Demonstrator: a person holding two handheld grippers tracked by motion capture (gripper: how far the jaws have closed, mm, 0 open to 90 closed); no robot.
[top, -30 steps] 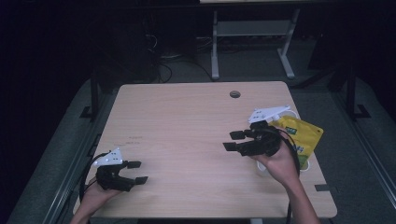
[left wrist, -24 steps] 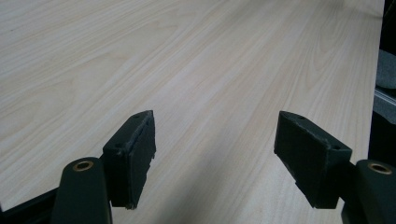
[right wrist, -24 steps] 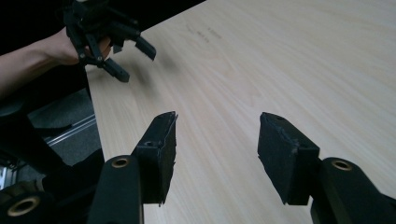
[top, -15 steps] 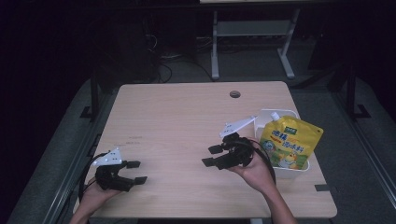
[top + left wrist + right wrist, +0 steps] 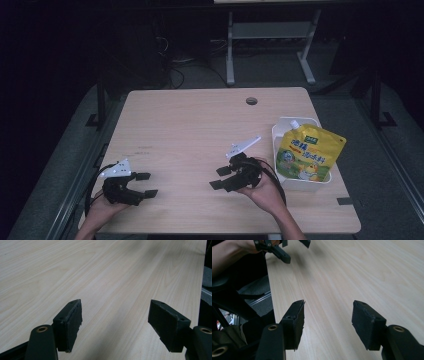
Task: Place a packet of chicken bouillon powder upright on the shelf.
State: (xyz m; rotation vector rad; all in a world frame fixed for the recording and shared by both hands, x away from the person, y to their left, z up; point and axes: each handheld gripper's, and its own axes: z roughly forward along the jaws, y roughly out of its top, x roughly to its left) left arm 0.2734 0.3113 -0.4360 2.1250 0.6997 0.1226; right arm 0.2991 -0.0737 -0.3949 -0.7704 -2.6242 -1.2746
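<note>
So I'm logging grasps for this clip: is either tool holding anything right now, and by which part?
Nothing is held. The left tool and right tool both have open, empty jaws over the bare table. The yellow spout pouch sits untouched in its white bin.

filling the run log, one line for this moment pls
right claw: open, empty | left claw: open, empty | yellow pouch: in white bin

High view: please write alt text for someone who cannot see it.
A person's two hands rest on a light wooden table, each holding a black gripper with open fingers and nothing between them: the left gripper near the table's front left corner, the right gripper right of centre. To its right, a yellow spouted pouch stands in a white bin.
</note>
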